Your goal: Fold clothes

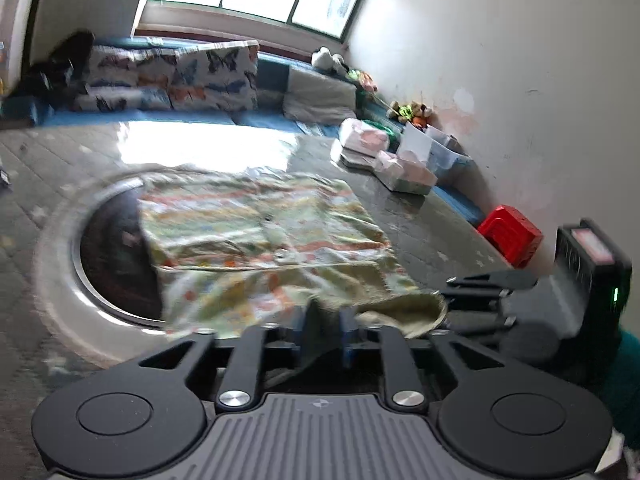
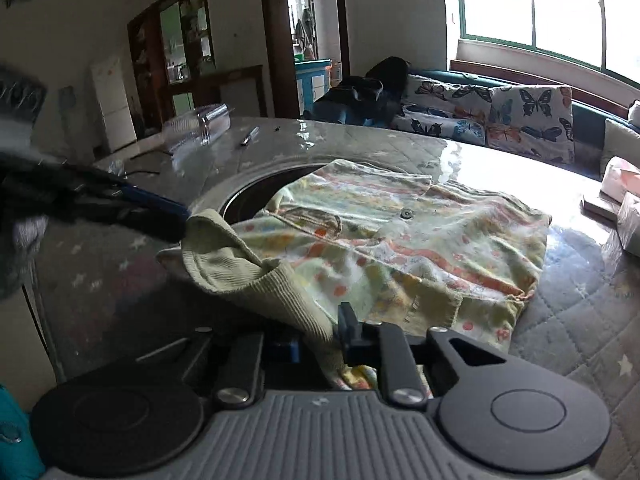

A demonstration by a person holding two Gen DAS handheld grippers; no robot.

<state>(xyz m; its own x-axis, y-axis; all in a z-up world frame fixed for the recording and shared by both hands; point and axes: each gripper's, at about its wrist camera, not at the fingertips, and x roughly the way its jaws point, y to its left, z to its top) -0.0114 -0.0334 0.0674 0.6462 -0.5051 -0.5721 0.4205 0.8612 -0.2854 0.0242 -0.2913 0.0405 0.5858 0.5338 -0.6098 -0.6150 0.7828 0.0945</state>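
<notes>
A quilted tabletop (image 2: 568, 320) carries the garment (image 2: 400, 240) near its middle, partly over a round inset – already folded into a rough rectangle. The ribbed hem (image 2: 256, 292) is clamped by the right gripper (image 2: 320, 336) and the left gripper (image 1: 326, 324) – its folding seems left.

The left gripper (image 1: 326, 330) is seen at the lower centre of its own view, its blue-padded fingers (image 1: 347, 334) closed on a fold of cloth. The right gripper (image 2: 320, 338) is likewise clamped at the lower centre of its view, and is also seen at the right edge of the left view — angled inward, cloth pinched at its tips.
</notes>
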